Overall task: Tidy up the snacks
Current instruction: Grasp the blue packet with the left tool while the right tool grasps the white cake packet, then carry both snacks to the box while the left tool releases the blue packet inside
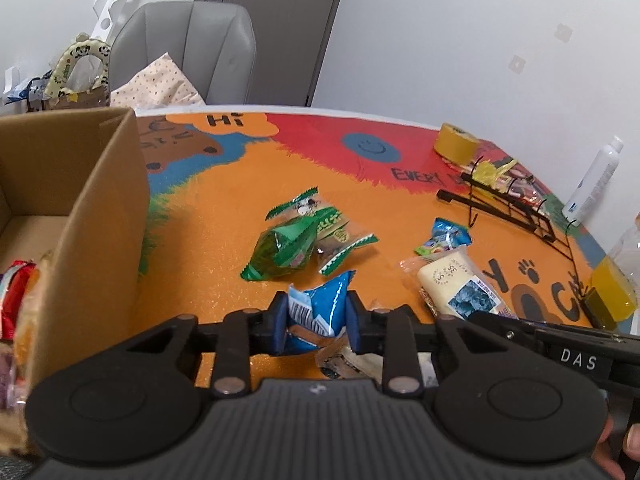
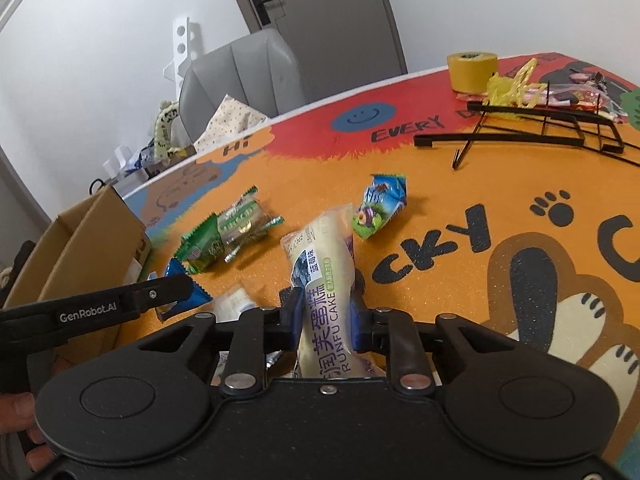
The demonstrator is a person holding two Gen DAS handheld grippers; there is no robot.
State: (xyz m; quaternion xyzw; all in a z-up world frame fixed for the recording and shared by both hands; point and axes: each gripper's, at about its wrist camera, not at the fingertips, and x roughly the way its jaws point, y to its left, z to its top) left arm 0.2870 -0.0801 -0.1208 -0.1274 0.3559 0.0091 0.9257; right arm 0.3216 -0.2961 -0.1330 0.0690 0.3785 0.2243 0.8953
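Between my left gripper's (image 1: 318, 322) pads I'm pinching a blue packet (image 1: 320, 308); my right gripper (image 2: 326, 314) is clamping the cake (image 2: 324, 280). Beyond, green packets (image 1: 304, 244) are lying loose, while the box (image 1: 92, 208) is holding a few snacks.

I see the table (image 1: 224, 240), covered w/ an orange, red and blue cartoon mat. At its left edge stands an open cardboard box (image 1: 100, 208). Near the centre lie green snack packets (image 1: 304, 240) in a small heap, touching each other. To the right of them is a small blue candy packet (image 1: 448, 236). At the far right side: a yellow tape roll (image 1: 456, 142), a black wire rack (image 1: 508, 208) lying flat, and some yellow and red wrappers (image 2: 516, 88) behind the rack. A white bottle (image 1: 592, 184) stands at the right edge.
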